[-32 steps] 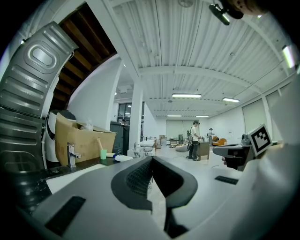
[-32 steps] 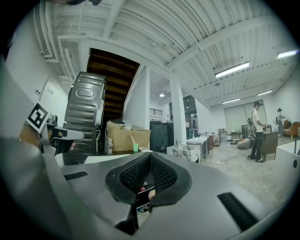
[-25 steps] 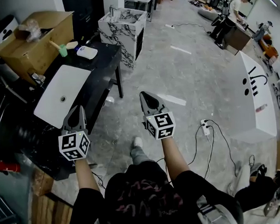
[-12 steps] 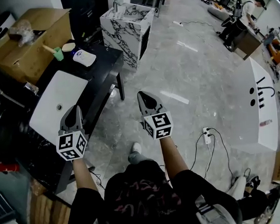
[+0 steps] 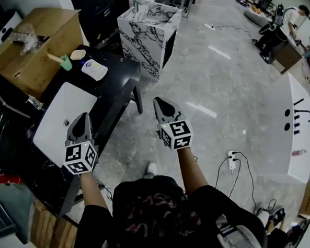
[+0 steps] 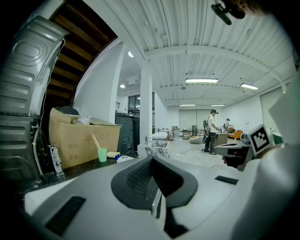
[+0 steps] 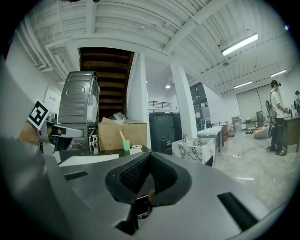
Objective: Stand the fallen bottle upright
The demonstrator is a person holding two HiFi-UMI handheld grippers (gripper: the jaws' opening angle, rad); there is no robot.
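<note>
I see no bottle that I can make out in any view. My left gripper is shut and empty, held above the near end of a white basin on a black table. My right gripper is also shut and empty, out over the grey floor to the right of that table. In the left gripper view the left gripper points toward a green cup and a cardboard box at the table's far end. The right gripper points the same way, with the green cup ahead of it.
On the table's far end stand a green cup with a stick in it and a white rounded object. A cardboard box lies behind them, a marble sink block beyond. A cable and power strip lie on the floor at right.
The person has walked on, carrying both grippers along beside the black table. Both stay shut and empty. The marble block and distant people have shifted right in the head view.
</note>
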